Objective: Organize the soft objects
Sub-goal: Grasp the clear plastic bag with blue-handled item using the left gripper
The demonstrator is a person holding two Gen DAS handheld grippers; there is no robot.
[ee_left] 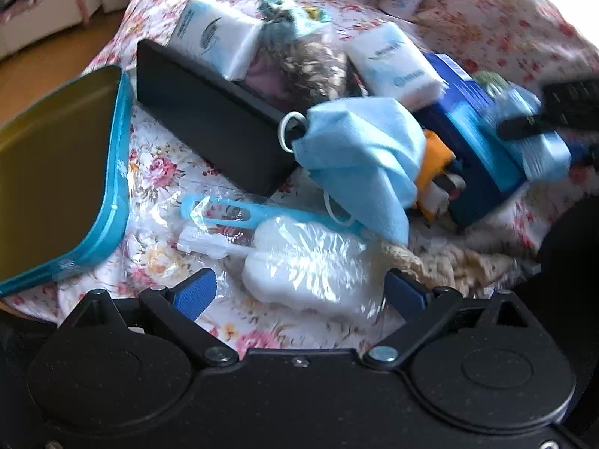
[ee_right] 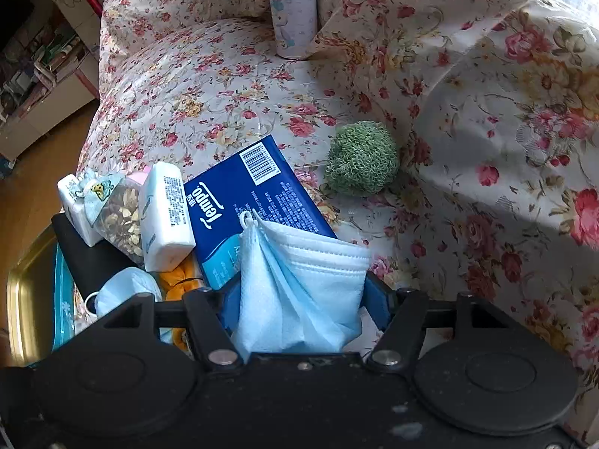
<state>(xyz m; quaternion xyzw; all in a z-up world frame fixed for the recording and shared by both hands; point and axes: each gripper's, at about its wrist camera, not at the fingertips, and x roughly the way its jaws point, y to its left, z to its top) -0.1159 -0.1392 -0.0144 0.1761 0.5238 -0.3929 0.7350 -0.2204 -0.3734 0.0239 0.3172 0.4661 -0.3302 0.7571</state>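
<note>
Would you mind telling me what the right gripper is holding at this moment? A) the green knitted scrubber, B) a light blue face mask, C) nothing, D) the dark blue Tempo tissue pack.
B: in the right wrist view, the right gripper has its jaws closed on a light blue face mask, while the green knitted scrubber and the Tempo tissue pack lie untouched on the floral cover.

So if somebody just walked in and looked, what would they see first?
Probably the light blue face mask pinched in the right gripper, right up front in its camera. Just behind it lies a dark blue Tempo tissue pack, and a fuzzy green ball sits alone on the flowery bedspread. From the left gripper, which is open, another blue mask drapes over the pile beside a black box.
</note>
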